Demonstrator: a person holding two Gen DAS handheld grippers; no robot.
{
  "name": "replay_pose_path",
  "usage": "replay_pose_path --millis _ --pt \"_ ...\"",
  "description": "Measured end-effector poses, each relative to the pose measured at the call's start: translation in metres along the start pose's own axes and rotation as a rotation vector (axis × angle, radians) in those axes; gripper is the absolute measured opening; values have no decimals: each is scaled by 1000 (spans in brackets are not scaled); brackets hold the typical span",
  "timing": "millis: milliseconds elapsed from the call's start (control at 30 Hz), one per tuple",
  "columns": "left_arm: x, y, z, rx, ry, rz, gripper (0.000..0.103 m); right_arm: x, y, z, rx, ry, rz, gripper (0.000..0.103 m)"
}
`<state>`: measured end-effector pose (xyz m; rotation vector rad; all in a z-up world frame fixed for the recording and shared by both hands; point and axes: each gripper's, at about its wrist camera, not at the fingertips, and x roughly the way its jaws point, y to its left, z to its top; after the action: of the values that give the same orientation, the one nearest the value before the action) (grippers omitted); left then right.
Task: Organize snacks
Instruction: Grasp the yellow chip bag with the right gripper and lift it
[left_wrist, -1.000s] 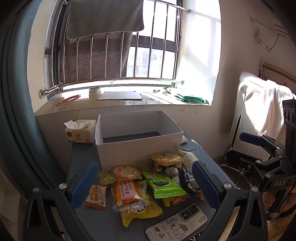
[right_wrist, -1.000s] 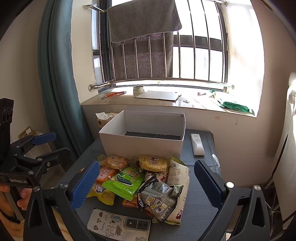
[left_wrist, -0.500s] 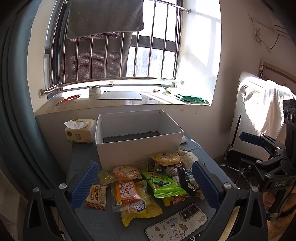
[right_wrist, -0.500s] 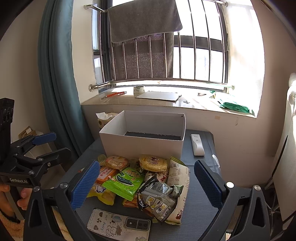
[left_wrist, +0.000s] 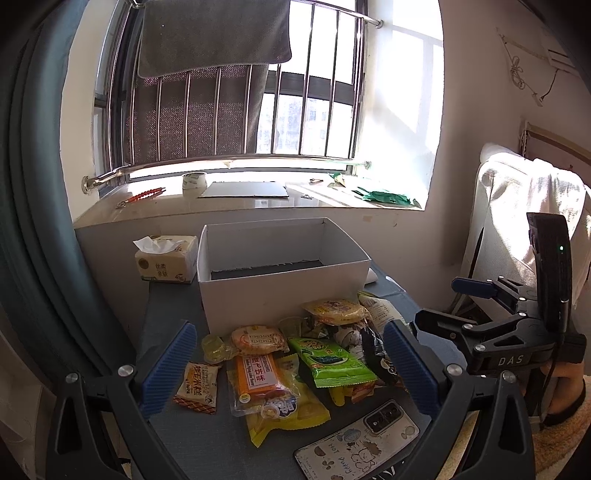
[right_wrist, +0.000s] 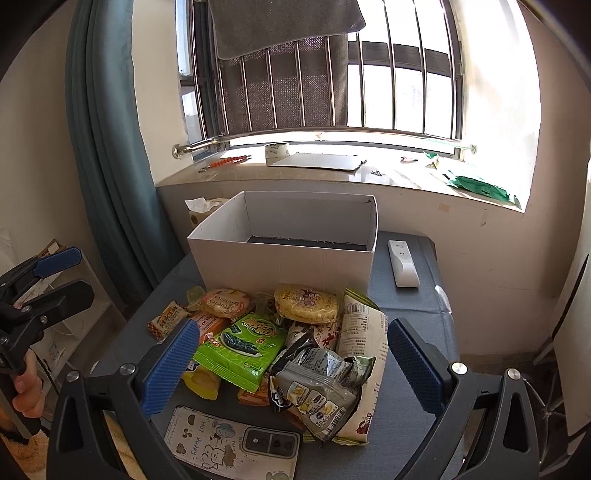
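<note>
Sunlit window w/ bars behind a grey table (left_wrist: 173, 321); snack pile (left_wrist: 295, 362) sits mid-table, just in front of the white box (left_wrist: 280, 273), which is open-topped w/ nothing seen inside. Phone (left_wrist: 358, 443) in a cartoon case lies nearest the cameras, touching the pile's front edge.

Right view only: white remote (right_wrist: 403, 263) beside the box, grey crumpled packet (right_wrist: 317, 384) on top of the pile. Left view only: full tissue pack (left_wrist: 166, 260) left of the box, small orange-check packet (left_wrist: 197, 384) apart from the pile, chair w/ white cloth (left_wrist: 524, 206).

Readable: "HOT puddy" on phone case; "DAS" on the right gripper body; Chinese print on the orange packet (left_wrist: 255, 376); green seaweed pack (right_wrist: 242, 345) text too small.

Left gripper (left_wrist: 291, 369) hangs over the pile, jaws wide apart, holding nothing. Right gripper (right_wrist: 291, 362) likewise, jaws wide, nothing between. Each hand grips its handle at the table's side.
</note>
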<state>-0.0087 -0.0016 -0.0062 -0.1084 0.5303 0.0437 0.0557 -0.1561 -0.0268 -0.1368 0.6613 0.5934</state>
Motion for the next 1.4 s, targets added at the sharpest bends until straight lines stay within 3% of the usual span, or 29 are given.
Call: replay_pose_path --millis 300,500,567,633,667,800,867,1033,1200,1400 --pt "4 17 -12 -39 27 16 103 126 -7 9 -24 243 -7 103" --pt "6 33 -22 -66 45 35 103 179 -12 17 24 366 23 103" --pt "7 39 -25 -77 50 38 103 191 -15 18 46 415 22 96" --pt "7 44 -28 -93 53 39 103 201 -19 17 55 465 -10 79" --pt "7 46 -29 -99 54 38 103 202 -19 17 43 468 -27 78" --pt "6 50 -32 -103 54 45 103 191 -21 18 56 429 22 74" --pt "7 52 -33 -106 59 49 103 178 -23 17 71 408 72 74" --pt "22 57 -34 -106 82 53 103 133 -22 14 70 311 103 74" --pt "65 60 -31 -91 153 37 103 78 -23 15 80 205 115 74" --pt "141 52 -25 -29 311 18 103 36 -22 9 97 130 128 74"
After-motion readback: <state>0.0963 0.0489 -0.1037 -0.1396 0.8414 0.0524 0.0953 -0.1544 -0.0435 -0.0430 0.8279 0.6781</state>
